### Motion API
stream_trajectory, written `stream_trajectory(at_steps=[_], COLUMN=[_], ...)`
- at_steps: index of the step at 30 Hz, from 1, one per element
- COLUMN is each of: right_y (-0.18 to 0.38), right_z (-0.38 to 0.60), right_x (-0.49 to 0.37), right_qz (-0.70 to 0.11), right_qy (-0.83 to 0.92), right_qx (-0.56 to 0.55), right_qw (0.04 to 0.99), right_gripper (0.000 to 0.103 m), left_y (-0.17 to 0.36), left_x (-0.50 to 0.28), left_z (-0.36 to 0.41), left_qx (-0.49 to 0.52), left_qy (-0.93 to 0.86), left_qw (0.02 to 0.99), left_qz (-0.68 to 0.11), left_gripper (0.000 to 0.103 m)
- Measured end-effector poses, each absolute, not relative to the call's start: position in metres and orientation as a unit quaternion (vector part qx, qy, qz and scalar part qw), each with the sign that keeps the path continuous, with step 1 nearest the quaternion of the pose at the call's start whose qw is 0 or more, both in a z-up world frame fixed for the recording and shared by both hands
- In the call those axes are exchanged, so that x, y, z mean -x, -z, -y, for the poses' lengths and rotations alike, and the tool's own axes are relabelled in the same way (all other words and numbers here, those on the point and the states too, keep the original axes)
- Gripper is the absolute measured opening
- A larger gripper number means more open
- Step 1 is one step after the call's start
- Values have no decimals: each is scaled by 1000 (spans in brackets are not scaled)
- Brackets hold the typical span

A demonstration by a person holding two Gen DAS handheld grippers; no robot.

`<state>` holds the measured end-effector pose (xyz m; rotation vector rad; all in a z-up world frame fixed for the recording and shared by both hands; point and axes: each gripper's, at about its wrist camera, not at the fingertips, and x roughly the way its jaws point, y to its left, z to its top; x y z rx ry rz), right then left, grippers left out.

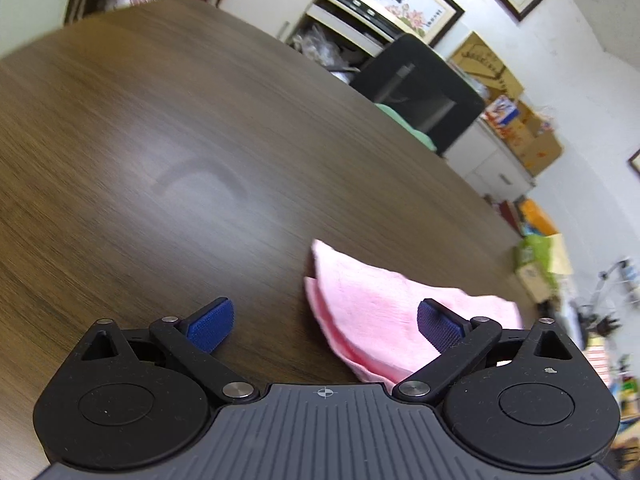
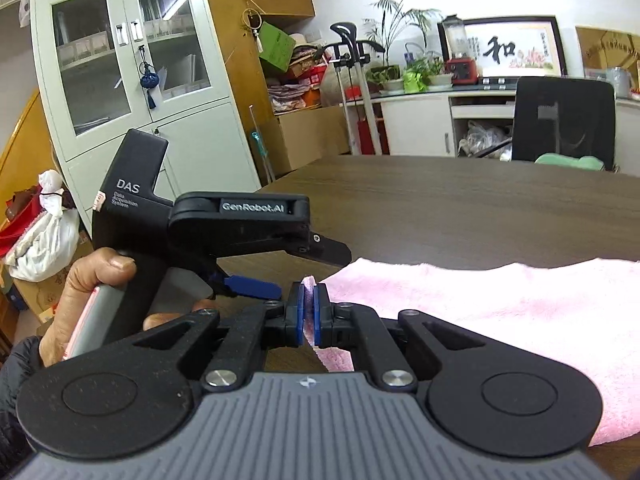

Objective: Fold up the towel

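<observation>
- The soft pink terry towel [image 2: 500, 312] lies on the dark brown wood-grain tabletop [image 2: 460, 208], spread out flat, with one corner lifted off the wood.
- The right gripper [image 2: 308, 314] is clamped tight on that corner: its two blue pads are pressed together with a thin strip of pink cloth pinched between them, and the rest of the towel runs off to the right from there.
- The left gripper [image 1: 324, 326] has its jaws spread wide, blue ribbed pads [image 1: 210, 322] far apart, with nothing gripped. In its own view the towel [image 1: 380, 316] shows as a layered pink edge on the tabletop [image 1: 160, 140], under and just past the right-hand pad; whether that pad touches the cloth I can't tell.
- From the right wrist view the left gripper [image 2: 288, 272] sits just to the left of the pinched towel corner, close by, held by a bare hand [image 2: 84, 300] with a dark puffy sleeve at the wrist.
- Behind the towel, across the tabletop, there's a black mesh office chair [image 2: 564, 124] with a pale green cushion [image 2: 572, 161] on its seat.
- Further back from the towel and off to the left stands a pale grey-green metal cabinet with glass doors [image 2: 132, 60].
- The left wrist picture is a bit motion-blurred, so fine detail there is mushy.
</observation>
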<state>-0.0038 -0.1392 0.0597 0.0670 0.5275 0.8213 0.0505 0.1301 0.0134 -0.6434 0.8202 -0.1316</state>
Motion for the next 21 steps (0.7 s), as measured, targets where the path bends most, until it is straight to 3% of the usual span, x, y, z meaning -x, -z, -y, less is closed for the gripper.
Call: stream_trajectory(at_steps=[4, 11, 12, 15, 16, 21], right_y=[-65, -67, -66, -65, -65, -66], right_z=[145, 156, 157, 159, 159, 162], right_x=[8, 9, 9, 9, 8, 7], right_qz=[-243, -243, -245, -249, -249, -247], right_qy=[-398, -401, -401, -398, -397, -391], right_qx=[-41, -52, -51, -47, -47, -54], right_qw=[884, 882, 881, 882, 882, 885], right_gripper=[5, 5, 5, 5, 5, 5], left_y=[-7, 5, 7, 12, 14, 7], left_x=[-56, -62, -61, -64, -65, -66], left_z=[-125, -126, -128, -130, -130, -126], left_qx=[319, 362, 370, 375, 375, 383], left_qy=[94, 116, 112, 103, 103, 100], left_qw=[858, 840, 839, 836, 835, 837], left_qz=[-392, -386, -383, -387, -389, -378], left_gripper=[79, 61, 55, 20, 12, 6])
